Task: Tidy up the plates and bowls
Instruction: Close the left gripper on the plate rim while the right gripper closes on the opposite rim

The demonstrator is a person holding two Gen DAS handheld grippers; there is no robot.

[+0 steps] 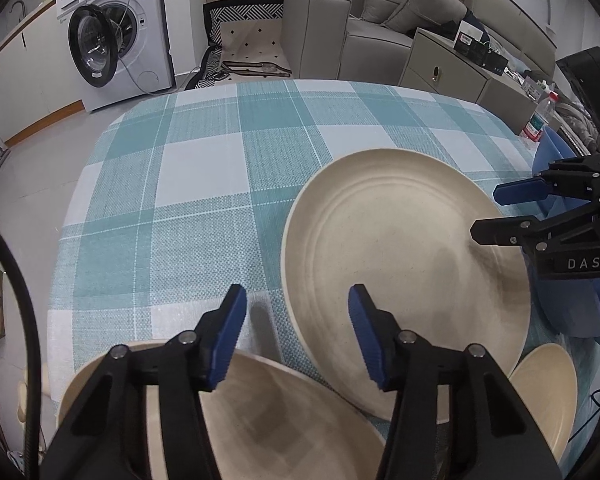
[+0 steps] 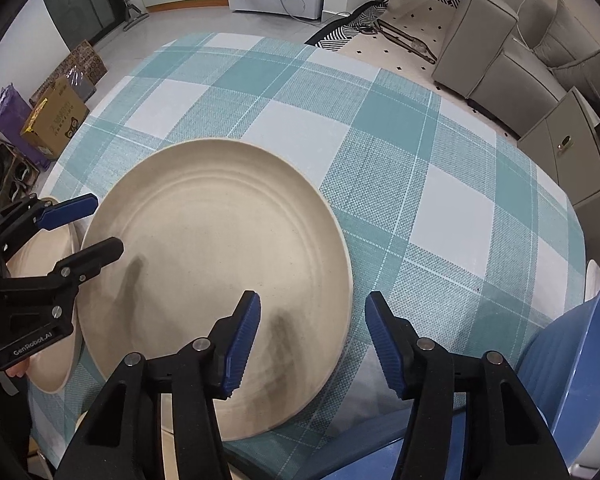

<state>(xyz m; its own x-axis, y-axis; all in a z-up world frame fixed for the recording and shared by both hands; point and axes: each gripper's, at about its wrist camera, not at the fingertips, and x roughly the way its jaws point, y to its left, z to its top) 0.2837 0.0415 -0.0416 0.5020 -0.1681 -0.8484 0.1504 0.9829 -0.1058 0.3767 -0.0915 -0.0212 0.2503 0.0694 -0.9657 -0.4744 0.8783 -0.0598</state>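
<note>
A large cream plate lies on the teal checked tablecloth. My left gripper is open and straddles the plate's left rim, one finger over the plate and the other over the cloth. My right gripper is open and straddles the opposite rim the same way. No pad presses on the plate. A cream bowl sits under my left gripper. A smaller cream dish lies near the table's front edge. A blue bowl stands beside my right gripper.
A water bottle stands at the table's far right corner. Beyond the table are a washing machine with its door open, a grey sofa and a low cabinet. Cardboard boxes sit on the floor.
</note>
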